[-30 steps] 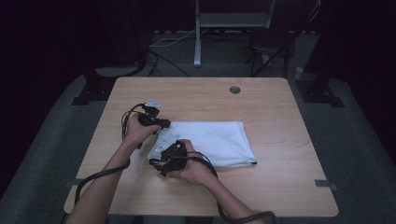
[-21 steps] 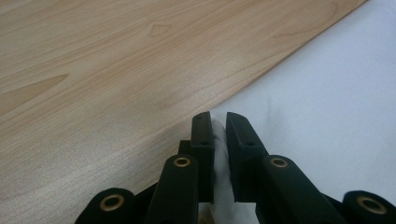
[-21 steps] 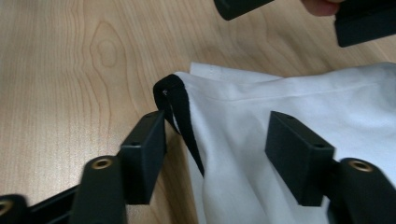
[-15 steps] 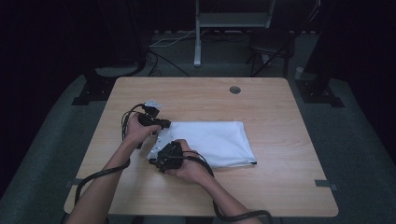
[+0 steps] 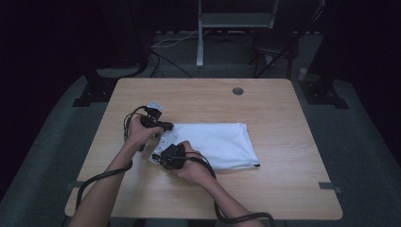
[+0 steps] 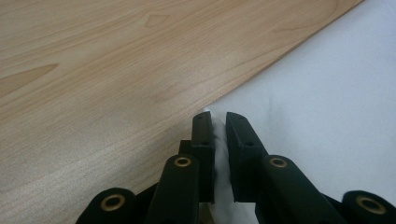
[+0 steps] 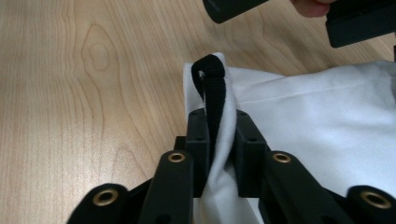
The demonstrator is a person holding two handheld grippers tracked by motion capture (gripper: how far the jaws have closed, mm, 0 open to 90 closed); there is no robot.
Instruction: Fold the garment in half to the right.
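Right gripper (image 5: 161, 158) jaws just closed, now pinching the white cloth (image 5: 222, 144) at its black-trimmed corner (image 7: 212, 84). Left gripper (image 5: 166, 126) pinches the other left-end corner. Cloth lies mid-tabletop (image 5: 283, 113); both corners secured, ready to lift or fold.

Cloth (image 5: 220, 144) lies flat on table (image 5: 283, 189), just right of centre-left. Left gripper (image 5: 166, 126) at cloth's 10 o'clock corner, right gripper (image 5: 160, 158) at its 8 o'clock corner, both on the cloth's left edge. Hole cover (image 5: 238, 91) at 12 o'clock, well behind cloth.
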